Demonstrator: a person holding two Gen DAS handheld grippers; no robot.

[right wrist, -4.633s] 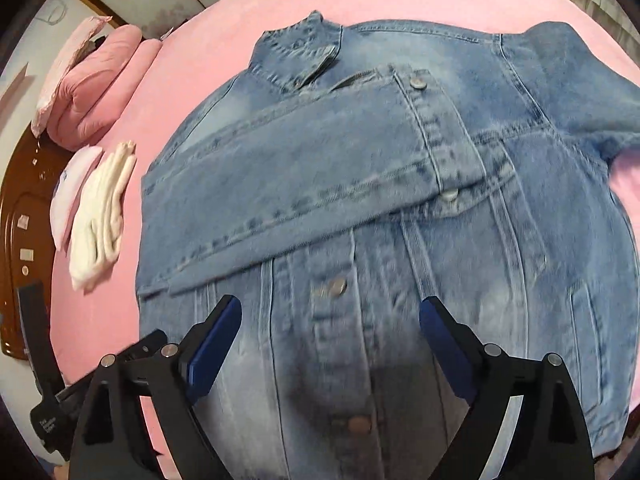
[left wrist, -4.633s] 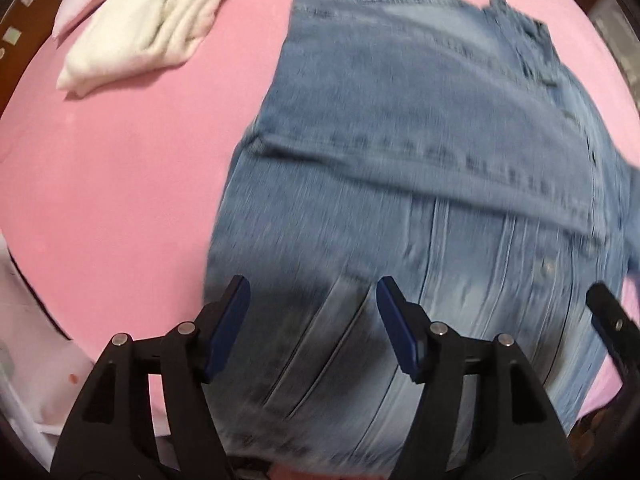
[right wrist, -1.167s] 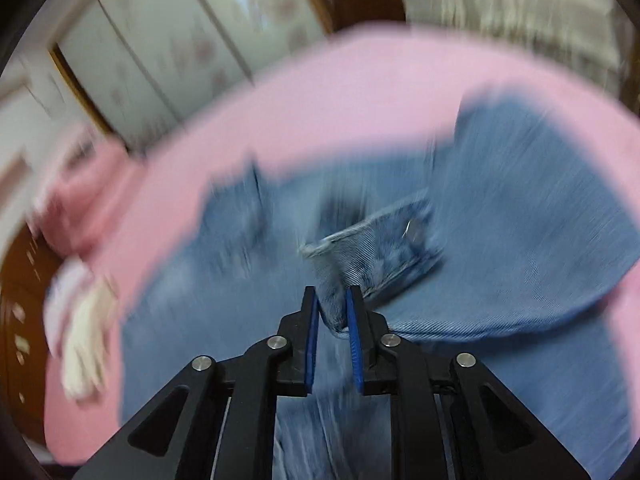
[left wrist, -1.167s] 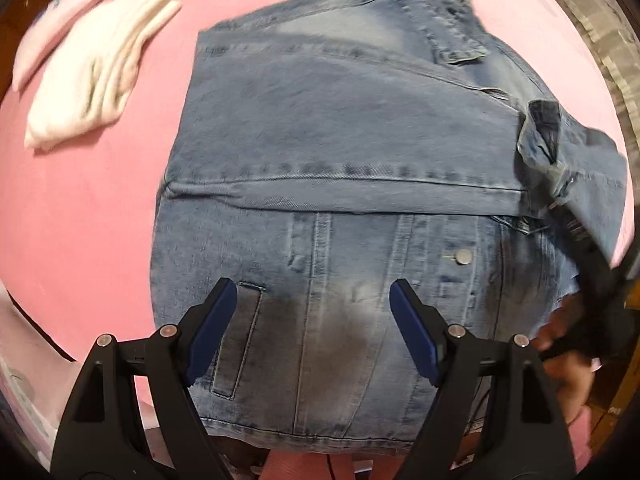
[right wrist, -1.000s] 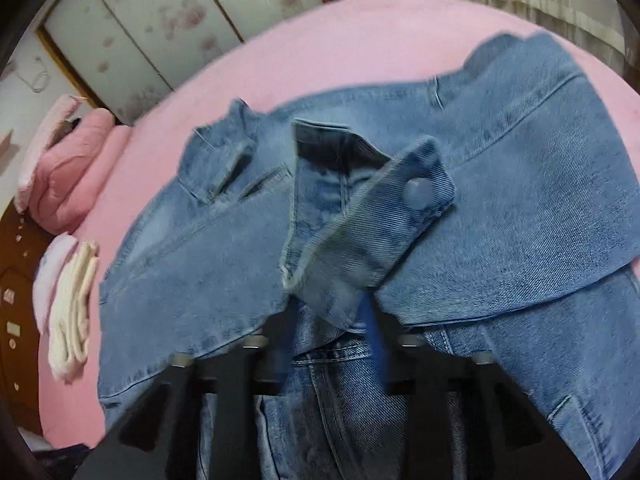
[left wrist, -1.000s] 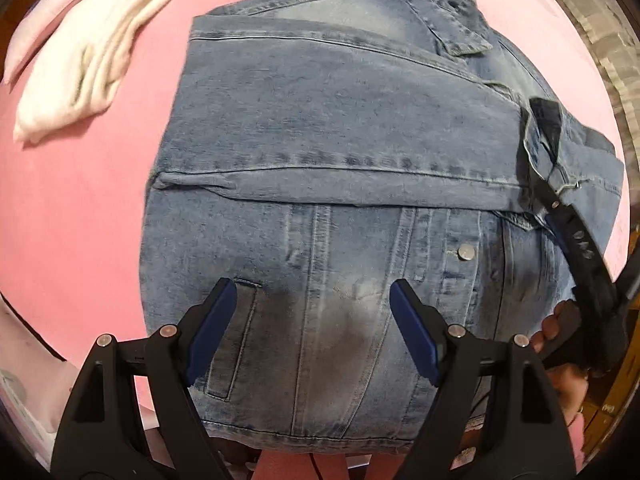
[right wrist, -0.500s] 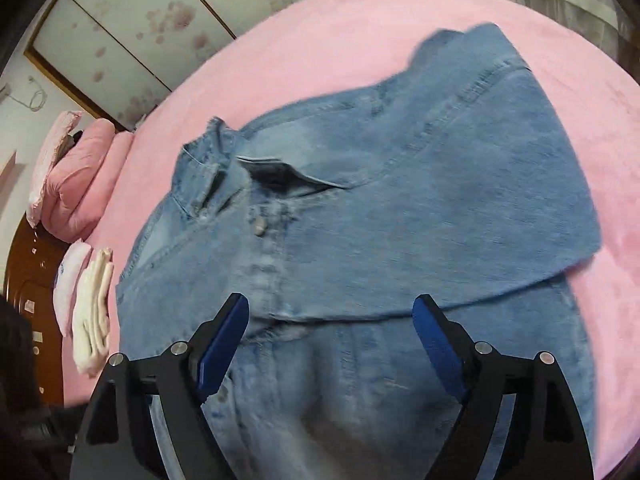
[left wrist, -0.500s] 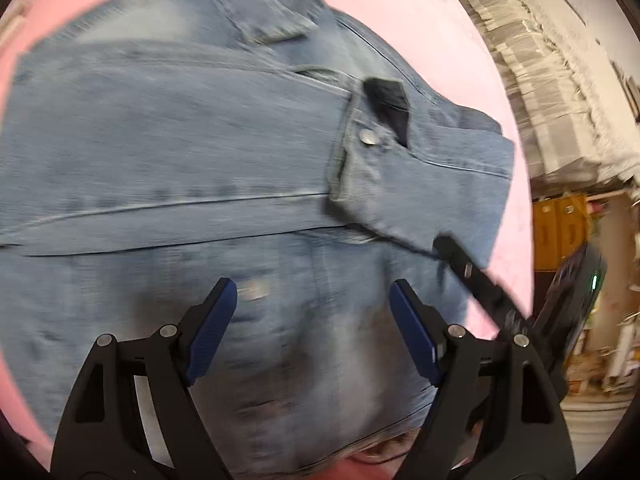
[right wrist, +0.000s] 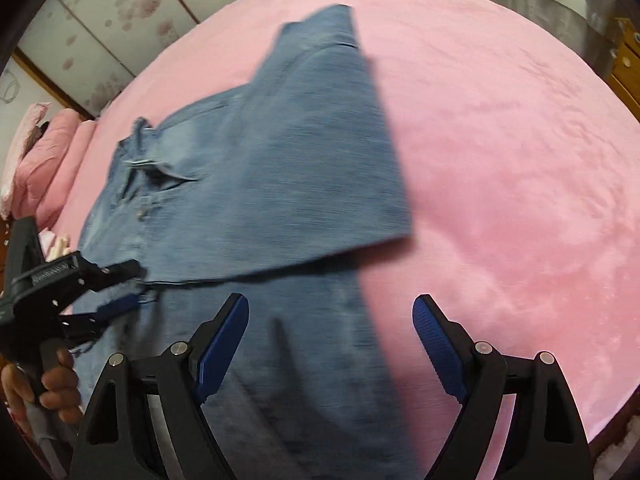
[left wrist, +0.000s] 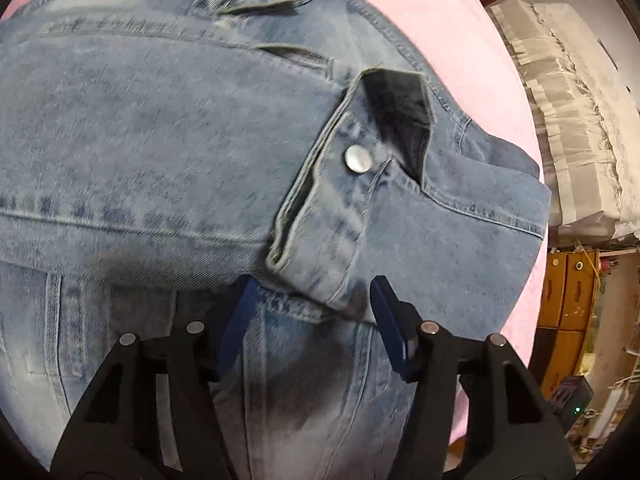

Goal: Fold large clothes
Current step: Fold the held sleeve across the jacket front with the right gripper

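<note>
A blue denim jacket (left wrist: 160,140) lies flat on the pink bed (left wrist: 460,40), both sleeves folded across its front. The right sleeve's cuff (left wrist: 332,208), with a metal button, lies on top near the middle. My left gripper (left wrist: 312,320) is open, its blue pads on either side of the cuff's lower edge, close above the cloth. In the right wrist view the jacket (right wrist: 280,180) is blurred. My right gripper (right wrist: 332,344) is open and empty over the jacket's right side edge. The left gripper (right wrist: 120,284) shows there at the left, held by a hand.
Pink pillows (right wrist: 44,156) lie at the bed's far left corner. A wardrobe with floral panels (right wrist: 120,8) stands behind the bed. Wooden drawers (left wrist: 568,292) and a white covered stack (left wrist: 568,120) stand beyond the bed's right side.
My right gripper let go of the sleeve cuff, opened and swung right over the jacket's edge. My left gripper moved right and down, onto the cuff.
</note>
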